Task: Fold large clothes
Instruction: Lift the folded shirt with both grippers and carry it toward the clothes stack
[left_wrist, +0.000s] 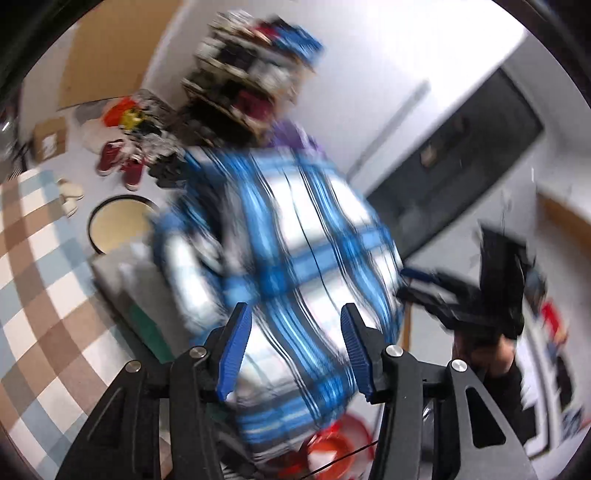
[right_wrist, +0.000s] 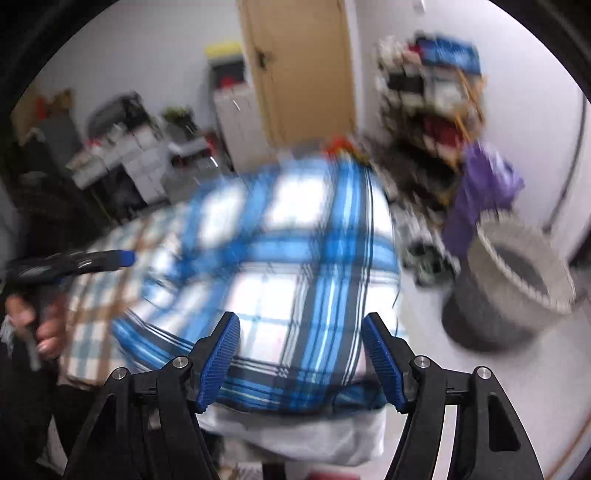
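Observation:
A blue-and-white plaid shirt (left_wrist: 295, 236) fills the middle of the left wrist view, blurred and bunched. My left gripper (left_wrist: 294, 306) stands open just in front of it, its blue pads (left_wrist: 236, 347) apart with no fabric pinched between them. In the right wrist view the same shirt (right_wrist: 295, 251) lies spread over a pale surface (right_wrist: 295, 435). My right gripper (right_wrist: 301, 315) is open over its near edge. Each gripper shows in the other's view: the right one (left_wrist: 436, 288) at the shirt's right side, the left one (right_wrist: 77, 262) at its left, held by a hand (right_wrist: 44, 325).
A brown-and-blue checked cloth (right_wrist: 92, 295) lies beside the shirt. A grey woven basket (right_wrist: 517, 273) stands on the floor at the right, with a purple garment (right_wrist: 480, 192) and a cluttered shelf rack (right_wrist: 432, 92) behind it. A checked rug (left_wrist: 37, 277), red shoes (left_wrist: 118, 162) and a red basin (left_wrist: 332, 443) are on the floor.

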